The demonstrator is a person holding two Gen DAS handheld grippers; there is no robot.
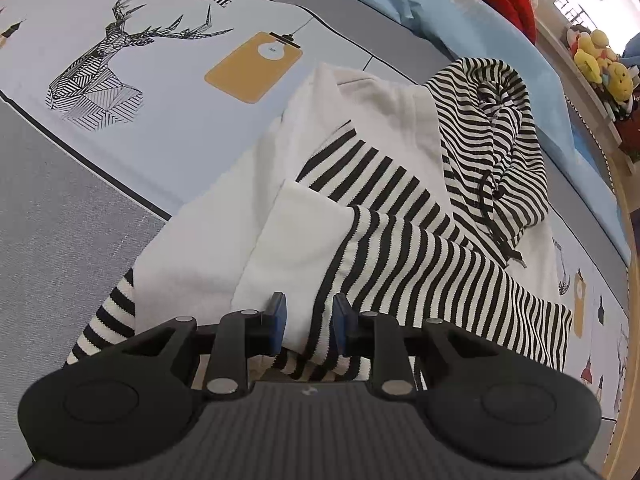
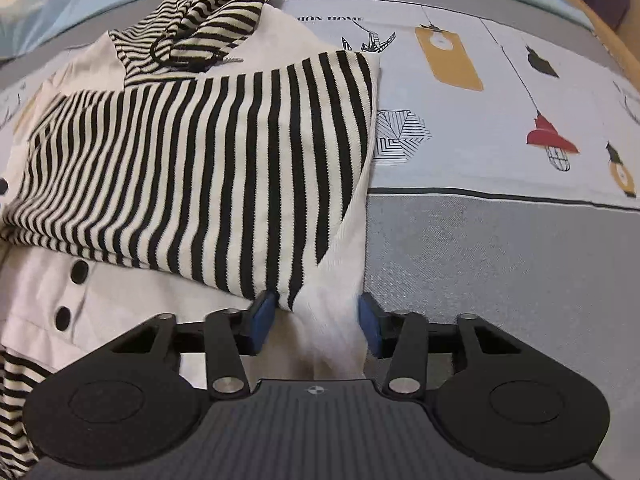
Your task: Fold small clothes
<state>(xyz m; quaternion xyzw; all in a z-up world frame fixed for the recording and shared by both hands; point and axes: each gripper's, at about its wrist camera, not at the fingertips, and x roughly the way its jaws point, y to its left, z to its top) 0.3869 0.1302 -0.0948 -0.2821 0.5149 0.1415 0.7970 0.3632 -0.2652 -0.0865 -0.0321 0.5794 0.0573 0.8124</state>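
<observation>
Both claws, left (image 1: 308, 322) and right (image 2: 316, 322), gape around ribbed striped-knit hoodie (image 2: 192, 152); contact seemingly none.

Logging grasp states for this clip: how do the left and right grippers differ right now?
The left gripper has a narrower gap, with striped fabric of the hoodie between its pads; the right gripper is spread wider around plain white fabric at the hoodie's edge. The left sits over the garment; the right sits at its border beside the grey bedsheet. Both are open, low at the near hem.
</observation>
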